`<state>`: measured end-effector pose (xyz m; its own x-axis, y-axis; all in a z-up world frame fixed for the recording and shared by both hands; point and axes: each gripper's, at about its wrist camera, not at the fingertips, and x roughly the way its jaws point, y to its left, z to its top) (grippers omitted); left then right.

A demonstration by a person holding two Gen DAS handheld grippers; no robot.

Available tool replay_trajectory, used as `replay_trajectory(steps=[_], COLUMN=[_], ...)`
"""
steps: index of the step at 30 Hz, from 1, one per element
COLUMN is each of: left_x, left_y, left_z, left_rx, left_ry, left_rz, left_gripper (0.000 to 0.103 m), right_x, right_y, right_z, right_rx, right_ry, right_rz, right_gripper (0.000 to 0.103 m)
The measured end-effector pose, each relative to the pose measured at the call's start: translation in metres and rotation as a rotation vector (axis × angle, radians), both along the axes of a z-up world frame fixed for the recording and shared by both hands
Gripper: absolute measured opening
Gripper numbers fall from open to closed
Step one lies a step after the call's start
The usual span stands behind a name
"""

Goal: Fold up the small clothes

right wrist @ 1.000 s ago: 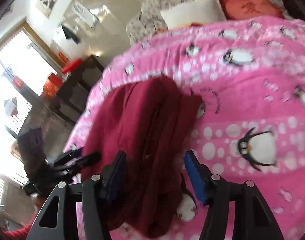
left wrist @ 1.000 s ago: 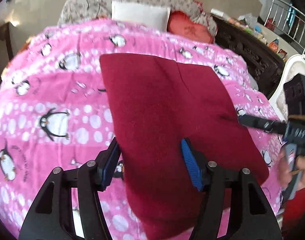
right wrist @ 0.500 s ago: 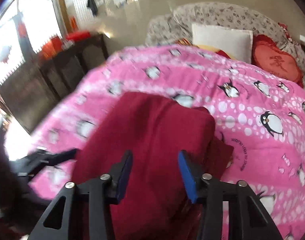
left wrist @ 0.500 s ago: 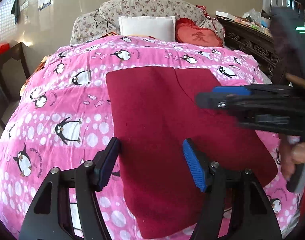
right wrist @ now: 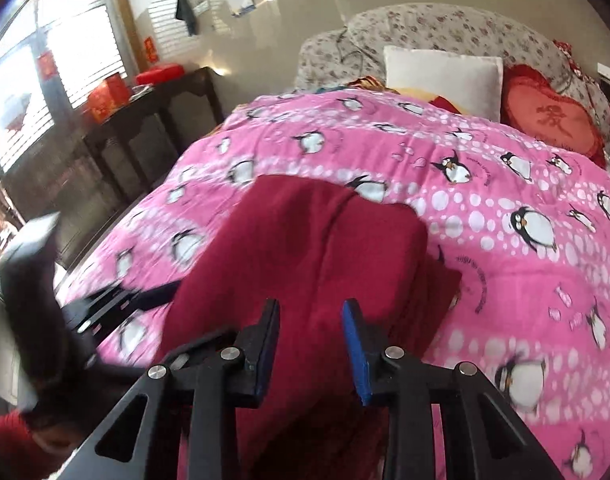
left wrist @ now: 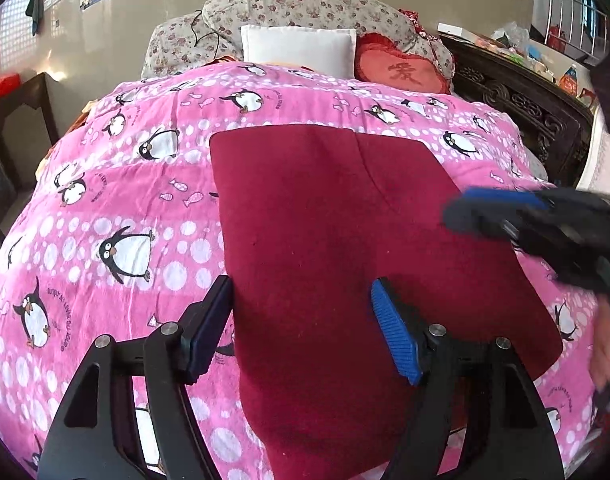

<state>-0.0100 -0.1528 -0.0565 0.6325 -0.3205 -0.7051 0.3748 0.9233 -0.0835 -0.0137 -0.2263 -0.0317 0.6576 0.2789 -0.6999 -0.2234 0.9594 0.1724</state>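
A dark red folded garment (left wrist: 345, 248) lies flat on the pink penguin bedspread (left wrist: 117, 208). My left gripper (left wrist: 301, 320) is open and empty, held above the garment's near left part. The right gripper (left wrist: 545, 224) shows blurred at the right edge of the left wrist view, above the garment's right side. In the right wrist view the garment (right wrist: 305, 248) lies ahead. My right gripper (right wrist: 311, 344) is open with a narrow gap and holds nothing. The left gripper (right wrist: 117, 304) shows blurred at the left there.
A white pillow (left wrist: 297, 48), a red heart cushion (left wrist: 401, 70) and floral pillows (left wrist: 305, 8) sit at the head of the bed. A dark carved cabinet (left wrist: 521, 108) stands to the right. A dark wooden table (right wrist: 153, 120) with red boxes stands left by the window.
My right gripper has swung from the garment's side to face the head of the bed, and its jaws have narrowed. My left gripper has lifted and pulled back a little.
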Motion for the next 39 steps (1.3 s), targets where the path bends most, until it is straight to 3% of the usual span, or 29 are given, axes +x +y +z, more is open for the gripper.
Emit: replay_trajectory(steps=[3, 6, 8, 15, 18, 21, 39], left_x=[-0.001, -0.003, -0.003, -0.016, -0.025, -0.031, -0.046], left_y=[-0.001, -0.004, -0.006, 0.001, 0.003, 0.004, 0.016], left_z=[0.000, -0.001, -0.002, 0.013, 0.024, 0.034, 0.051], left_rx=[0.003, 0.006, 0.013, 0.037, 0.035, 0.018, -0.006], left_ry=[-0.005, -0.007, -0.009, -0.051, -0.087, -0.113, -0.162], left_rz=[0.003, -0.002, 0.003, 0.043, 0.059, 0.073, 0.115], left_gripper=[0.072, 0.073, 0.073, 0.073, 0.073, 0.073, 0.073], right_x=[-0.018, -0.025, -0.027, -0.049, -0.060, -0.067, -0.075], right_y=[0.008, 0.015, 0.017, 0.012, 0.014, 0.020, 0.017], right_z=[-0.010, -0.029, -0.034, -0.003, 0.012, 0.020, 0.022], right_rx=[-0.040, -0.163, -0.192, -0.102, -0.108, -0.124, -0.068], right_ry=[0.011, 0.016, -0.006, -0.059, -0.110, -0.151, -0.154], right_rz=[0.018, 0.018, 0.013, -0.043, -0.103, -0.148, -0.196], right_gripper=[0.031, 0.031, 0.031, 0.033, 0.045, 0.047, 0.048])
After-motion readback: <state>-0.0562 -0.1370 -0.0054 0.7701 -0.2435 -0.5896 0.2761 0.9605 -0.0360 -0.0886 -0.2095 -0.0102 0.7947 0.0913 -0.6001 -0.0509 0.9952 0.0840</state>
